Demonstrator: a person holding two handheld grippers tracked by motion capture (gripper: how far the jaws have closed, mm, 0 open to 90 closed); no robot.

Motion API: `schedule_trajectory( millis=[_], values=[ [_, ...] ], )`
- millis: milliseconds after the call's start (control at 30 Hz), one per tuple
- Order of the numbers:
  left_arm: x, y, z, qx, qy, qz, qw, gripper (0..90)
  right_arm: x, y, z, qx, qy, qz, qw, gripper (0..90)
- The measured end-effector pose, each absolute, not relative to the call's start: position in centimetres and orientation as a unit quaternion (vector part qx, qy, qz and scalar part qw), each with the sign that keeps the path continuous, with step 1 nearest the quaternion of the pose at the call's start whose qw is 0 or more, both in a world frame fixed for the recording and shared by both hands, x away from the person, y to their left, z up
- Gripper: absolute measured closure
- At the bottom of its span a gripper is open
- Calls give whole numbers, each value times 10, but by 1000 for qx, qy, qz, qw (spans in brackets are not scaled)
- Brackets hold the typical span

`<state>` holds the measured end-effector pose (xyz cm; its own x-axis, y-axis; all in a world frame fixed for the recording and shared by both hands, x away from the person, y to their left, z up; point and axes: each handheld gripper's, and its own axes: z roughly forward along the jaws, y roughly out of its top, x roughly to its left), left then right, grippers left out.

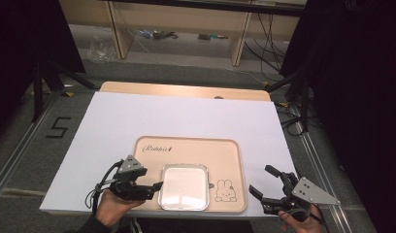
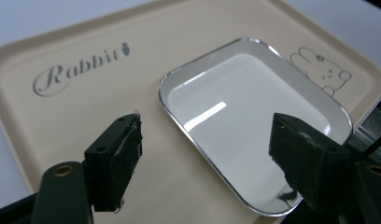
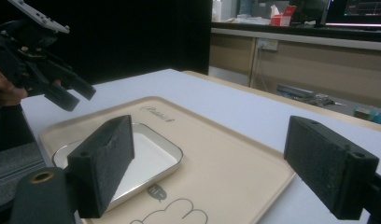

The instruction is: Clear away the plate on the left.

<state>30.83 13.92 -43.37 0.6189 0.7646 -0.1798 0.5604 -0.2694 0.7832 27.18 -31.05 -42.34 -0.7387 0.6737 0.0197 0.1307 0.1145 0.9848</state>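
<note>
A shallow metal dish (image 1: pixel 184 187) with rounded corners lies flat on a beige tray (image 1: pixel 186 145), toward the tray's near edge and left of centre. The dish is shiny at the rim, pale inside, and holds nothing. In the left gripper view the dish (image 2: pixel 254 121) reflects a bright streak of light; in the right gripper view the dish (image 3: pixel 146 156) sits partly behind that gripper's own jaw.

The tray carries the word "Rabbit" (image 1: pixel 157 149) along its far left corner and a line-drawn rabbit (image 1: pixel 226 190) at its near right corner, just beside the dish. The tray rests on a white sheet (image 1: pixel 138 116) that covers most of the surface — a strip of light wood (image 1: pixel 186 90) shows along the far edge.

The left gripper (image 1: pixel 150 187) is held in a hand (image 1: pixel 111 206) at the tray's near left corner, its jaws apart and empty, tips close to the dish's left rim; whether they touch it I cannot tell. Its own view has one jaw over bare tray and the other over the dish's near end.

The right gripper (image 1: pixel 266 187) is held off the tray's right side, over the white sheet — jaws wide apart, gripping nothing, well apart from the dish.
</note>
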Motion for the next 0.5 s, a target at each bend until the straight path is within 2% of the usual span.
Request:
schedule_trajectory(
  millis=[300, 500],
  values=[
    [292, 153, -425, 744, 418, 136, 503, 211, 271, -311, -423, 283, 713, 601, 224, 168],
    [284, 160, -423, 733, 419, 141, 516, 199, 272, -310, -424, 279, 713, 603, 224, 168]
  ],
)
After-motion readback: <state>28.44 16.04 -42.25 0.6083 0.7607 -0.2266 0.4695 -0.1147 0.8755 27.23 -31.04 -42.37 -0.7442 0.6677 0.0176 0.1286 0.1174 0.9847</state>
